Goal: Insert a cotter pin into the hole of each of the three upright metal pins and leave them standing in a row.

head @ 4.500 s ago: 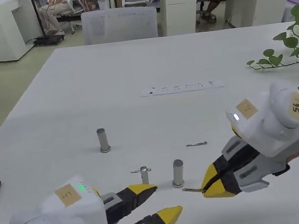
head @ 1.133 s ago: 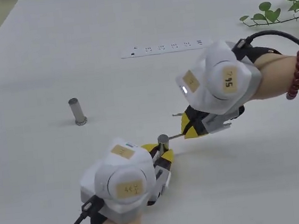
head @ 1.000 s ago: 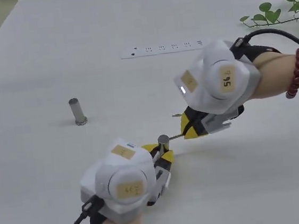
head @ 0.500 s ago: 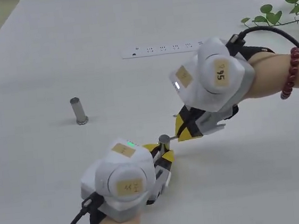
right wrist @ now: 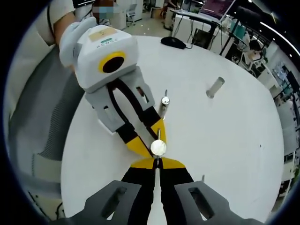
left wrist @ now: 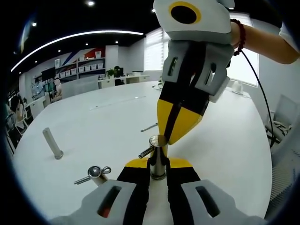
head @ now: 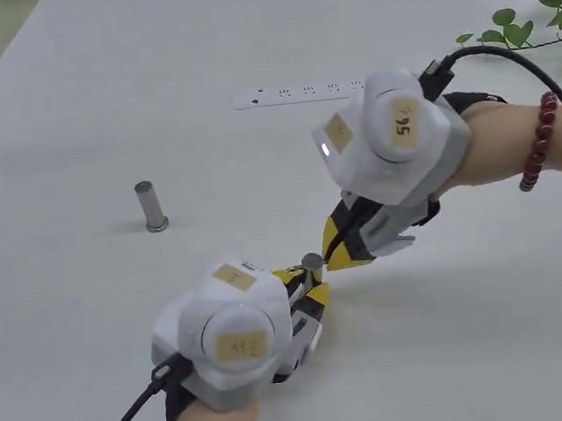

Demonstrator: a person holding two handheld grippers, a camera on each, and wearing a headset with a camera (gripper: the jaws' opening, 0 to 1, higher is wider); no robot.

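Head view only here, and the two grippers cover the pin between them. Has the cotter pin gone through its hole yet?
Observer: Yes. In the left gripper view the end of the cotter pin pokes out of the metal pin, on the side away from the right gripper.
Operator: Is the left gripper actually holding that pin?
Observer: Yes, the left gripper has its jaws shut on the shaft, just above the base.
Operator: Where is the finished one?
Observer: In the right gripper view a second pin, with its own cotter through it, stands close beside the left gripper's jaws.
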